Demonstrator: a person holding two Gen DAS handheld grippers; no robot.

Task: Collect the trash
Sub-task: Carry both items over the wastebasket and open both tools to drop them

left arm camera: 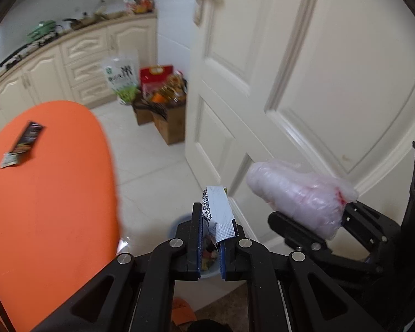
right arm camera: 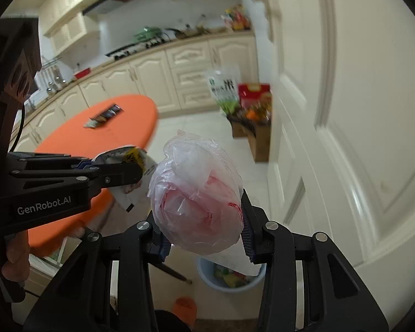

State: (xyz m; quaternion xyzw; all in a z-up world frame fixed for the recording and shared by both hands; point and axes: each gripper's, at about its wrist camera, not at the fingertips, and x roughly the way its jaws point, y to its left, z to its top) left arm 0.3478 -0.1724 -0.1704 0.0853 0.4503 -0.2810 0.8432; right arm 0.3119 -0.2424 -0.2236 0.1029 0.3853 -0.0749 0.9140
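Observation:
My left gripper (left arm camera: 213, 229) is shut on a crumpled silver snack wrapper (left arm camera: 217, 207), held over a blue trash bin (left arm camera: 207, 272) on the floor. It also shows in the right wrist view (right arm camera: 130, 174) with the wrapper (right arm camera: 135, 160). My right gripper (right arm camera: 204, 235) is shut on a scrunched clear plastic bag (right arm camera: 196, 193) with red print, above the blue bin (right arm camera: 229, 276). The bag also shows in the left wrist view (left arm camera: 296, 193). A dark snack wrapper (left arm camera: 25, 144) lies on the orange table (left arm camera: 49, 207), also seen in the right wrist view (right arm camera: 105, 114).
A white panelled door (left arm camera: 304, 83) stands close on the right. Cardboard boxes with groceries (left arm camera: 163, 110) sit on the tiled floor by the door. Cream kitchen cabinets (right arm camera: 152, 74) run along the back. An orange slipper (right arm camera: 184, 308) lies on the floor below.

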